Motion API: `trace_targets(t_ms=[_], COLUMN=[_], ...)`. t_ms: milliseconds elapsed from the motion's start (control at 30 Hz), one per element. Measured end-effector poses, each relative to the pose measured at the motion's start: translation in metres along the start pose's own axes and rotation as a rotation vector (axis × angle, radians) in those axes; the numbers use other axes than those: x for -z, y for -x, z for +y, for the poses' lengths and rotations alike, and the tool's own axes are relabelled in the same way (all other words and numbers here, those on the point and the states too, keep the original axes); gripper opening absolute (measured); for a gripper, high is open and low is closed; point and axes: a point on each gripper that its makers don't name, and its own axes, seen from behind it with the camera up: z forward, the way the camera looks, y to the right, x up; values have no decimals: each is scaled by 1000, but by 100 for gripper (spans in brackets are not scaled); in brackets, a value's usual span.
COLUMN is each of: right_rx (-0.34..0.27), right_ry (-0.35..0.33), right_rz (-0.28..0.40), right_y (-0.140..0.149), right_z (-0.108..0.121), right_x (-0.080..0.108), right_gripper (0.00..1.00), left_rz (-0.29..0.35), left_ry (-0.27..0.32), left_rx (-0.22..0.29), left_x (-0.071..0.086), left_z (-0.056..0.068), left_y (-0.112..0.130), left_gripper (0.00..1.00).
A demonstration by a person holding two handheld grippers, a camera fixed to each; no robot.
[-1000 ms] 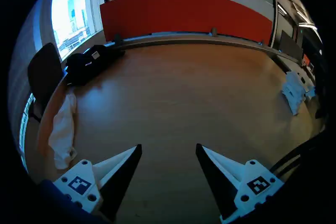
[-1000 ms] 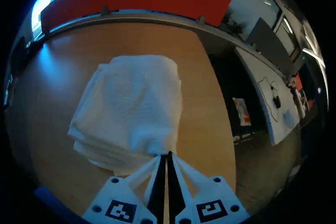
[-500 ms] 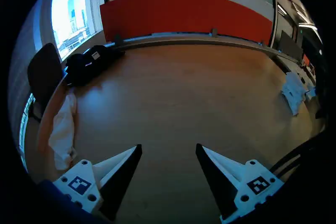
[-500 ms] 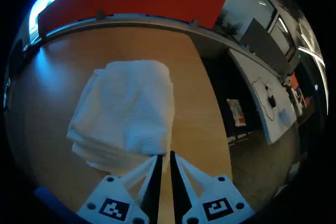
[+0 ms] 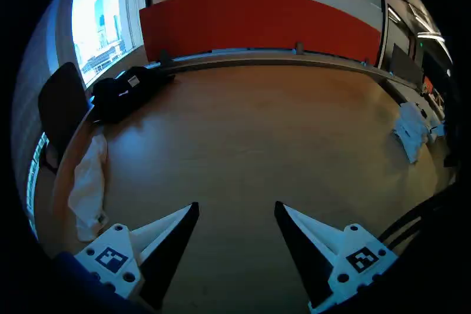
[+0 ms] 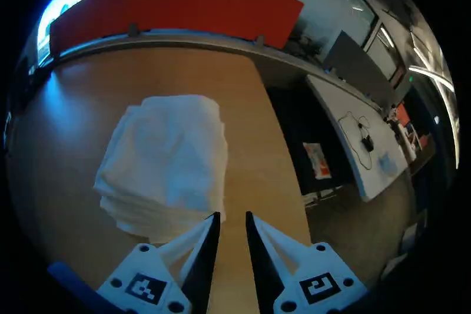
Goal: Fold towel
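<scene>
White folded towel lies on the wooden table, just ahead of your right gripper, whose fingers stand slightly apart, clamping nothing. Your left gripper hovers spread wide above the tabletop.

Dim, window glare (fisheye-warped edges)

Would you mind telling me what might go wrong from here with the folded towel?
1. The right gripper has its fingers only slightly apart, right at the near corner of the folded towel. Backing away could snag that corner and loosen the fold.
2. The towel lies fairly near the side edge of the table, so a sideways nudge might push it off.
</scene>
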Motion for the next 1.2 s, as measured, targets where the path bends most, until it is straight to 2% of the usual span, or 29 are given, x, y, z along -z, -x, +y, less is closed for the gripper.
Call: trace_targets(t_ms=[100, 167, 367, 500, 567, 667, 867, 1067, 1200], right_rx=[-16, -24, -31, -37, -41, -50, -83, -122, -146], right_ry=[7, 10, 16, 14, 15, 13, 14, -13, -29], right_rz=[12, 19, 38, 67, 92, 145, 297, 441, 502], right_y=[-2, -2, -6, -13, -18, -30, -66, -100, -113], right_z=[2, 3, 2, -2, -4, -9, -17, -31, -40], right_x=[2, 4, 8, 14, 17, 23, 41, 61, 69], right_gripper=[75, 83, 84, 94, 96, 96, 96, 96, 96], left_rz=[1, 2, 5, 9, 13, 17, 24, 31, 40], left_ry=[1, 3, 3, 3, 4, 6, 12, 12, 11], left_rx=[-1, -1, -1, 0, 0, 2, 2, -4, -2], left_x=[0, 1, 3, 4, 4, 4, 5, 5, 6], left_z=[0, 1, 0, -1, -1, -1, 1, 2, 2], left_y=[0, 0, 0, -1, -3, -4, -8, -12, -15], left_gripper=[95, 95, 95, 95, 95, 95, 95, 95, 95])
